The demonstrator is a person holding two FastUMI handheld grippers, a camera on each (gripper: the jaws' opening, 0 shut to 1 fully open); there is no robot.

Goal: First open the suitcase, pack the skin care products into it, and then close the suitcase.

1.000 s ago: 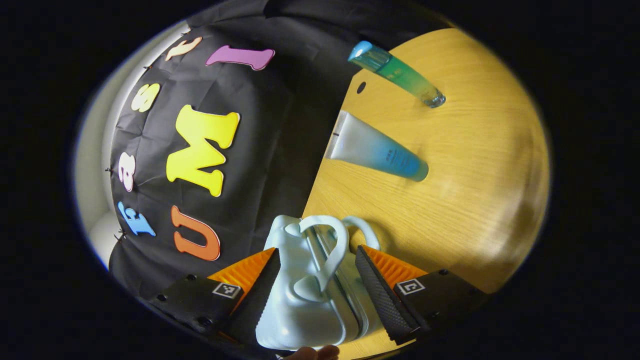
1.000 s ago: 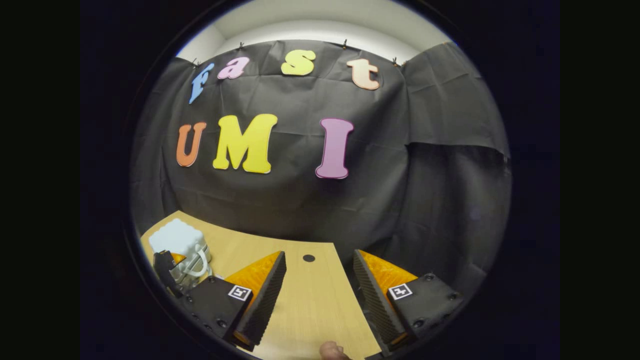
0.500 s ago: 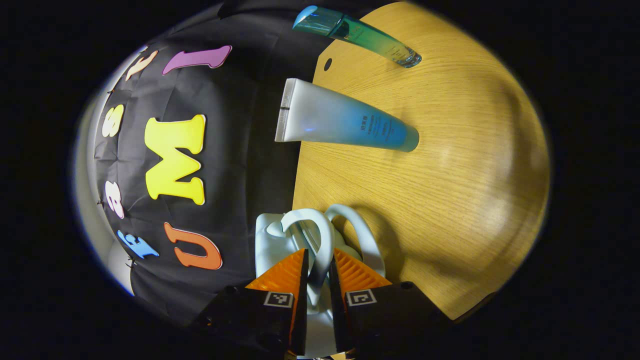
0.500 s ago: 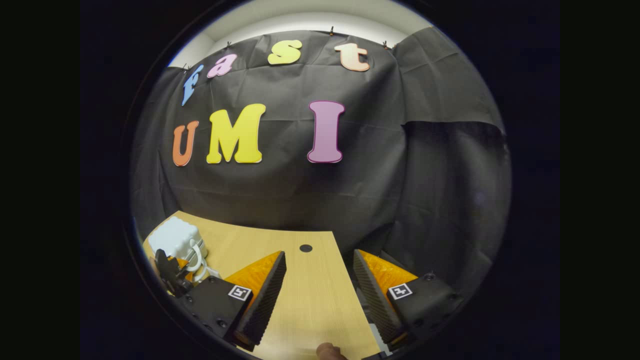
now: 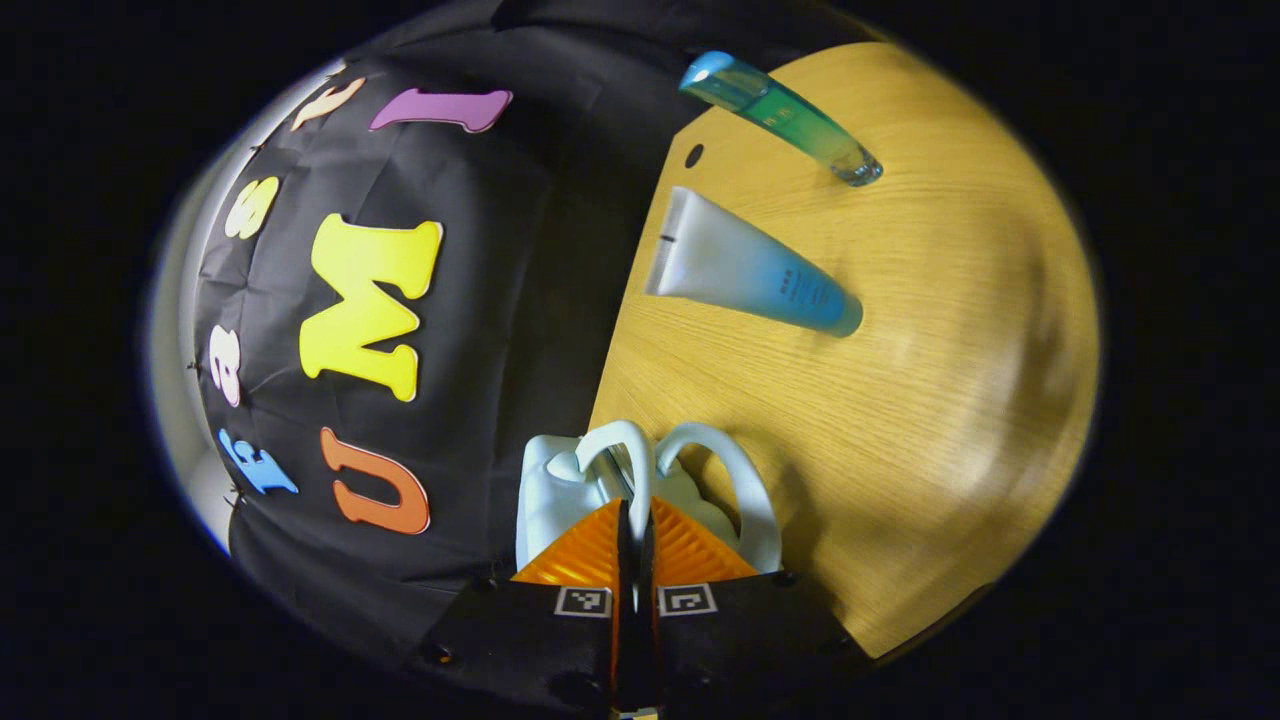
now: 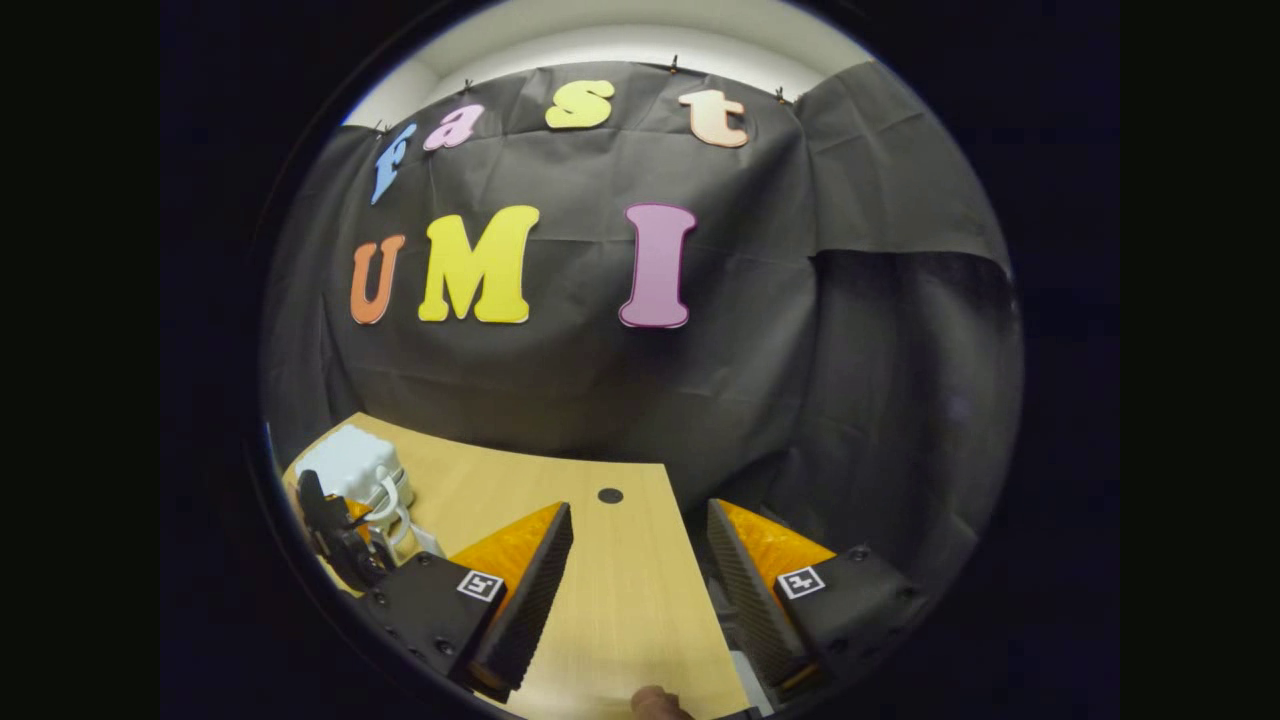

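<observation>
The left gripper is clenching one white handle of the small white suitcase standing on the wooden table, its view rolled sideways. The right gripper is hovering level over the table edge, jaws spread wide and empty. A tube and a bottle are standing farther along the table, well apart from the suitcase.

My left gripper has its two fingers pressed together on one of the two looped handles of the pale blue-white suitcase, which sits closed at the wooden table's edge. Beyond it stands a frosted tube fading to blue, cap down. Farther off stands a slim green bottle with a blue cap, well apart from the suitcase.
</observation>
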